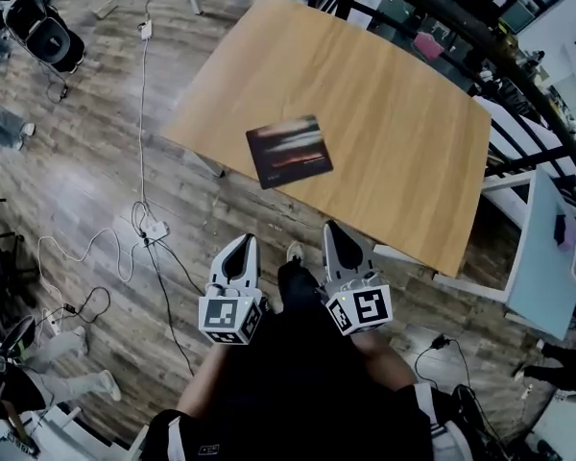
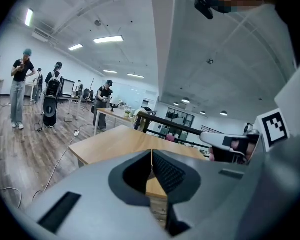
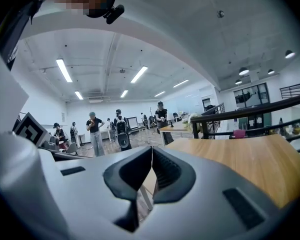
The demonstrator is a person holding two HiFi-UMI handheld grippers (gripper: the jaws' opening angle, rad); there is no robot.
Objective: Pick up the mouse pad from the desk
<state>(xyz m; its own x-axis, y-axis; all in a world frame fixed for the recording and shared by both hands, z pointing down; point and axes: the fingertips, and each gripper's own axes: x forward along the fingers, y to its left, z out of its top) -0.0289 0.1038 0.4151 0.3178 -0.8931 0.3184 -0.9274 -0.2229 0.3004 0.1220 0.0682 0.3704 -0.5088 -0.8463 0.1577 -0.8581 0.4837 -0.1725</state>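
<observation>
Left gripper [image 2: 151,156]: jaws pressed together, the ribbed pads meet at the tips with nothing between them. Right gripper [image 3: 152,153]: same story, jaws closed tip to tip and empty. In the head view both grippers hang side by side off the desk [image 1: 403,152], short of its near edge and over the wooden floor [image 1: 86,181], their marker cubes facing up at the camera. Neither touches the desk. The mouse pad [image 1: 290,150], dark with pale and reddish streaks, lies flat on the desk close to that near edge, closer to the left corner than the right, and well apart from both sets of jaws. The rest of the surface is plain light wood. On the floor to the left, a white power strip [image 1: 155,229] sits among trailing cables. A black railing [image 1: 480,36] runs behind the desk's far edge.
</observation>
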